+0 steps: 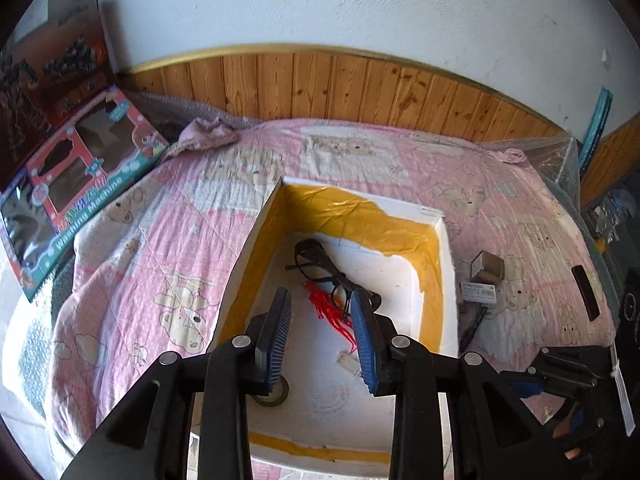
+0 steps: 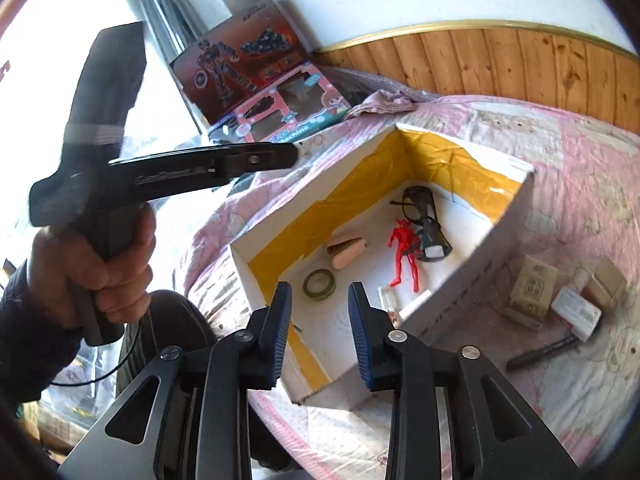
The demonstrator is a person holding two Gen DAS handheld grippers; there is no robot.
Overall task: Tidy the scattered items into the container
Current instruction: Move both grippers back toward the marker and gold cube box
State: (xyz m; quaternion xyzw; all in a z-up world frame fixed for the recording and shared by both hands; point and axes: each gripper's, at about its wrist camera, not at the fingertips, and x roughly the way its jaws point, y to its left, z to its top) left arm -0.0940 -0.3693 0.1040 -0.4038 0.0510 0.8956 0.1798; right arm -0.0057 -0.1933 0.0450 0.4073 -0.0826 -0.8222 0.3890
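Both sets of jaws gape empty; only the right wrist view shows the beige case [image 2: 346, 253] inside the box [image 2: 472, 276]

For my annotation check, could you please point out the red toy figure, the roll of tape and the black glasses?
red toy figure [image 2: 405, 247], right wrist view, on its torso.
roll of tape [image 2: 319, 285], right wrist view, on its ring face.
black glasses [image 1: 316, 258], left wrist view, on the frame.

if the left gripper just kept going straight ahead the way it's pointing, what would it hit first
Probably the red toy figure on the white box floor: it lies between the open left gripper fingers, with the black glasses just beyond. Depth is hard to judge.
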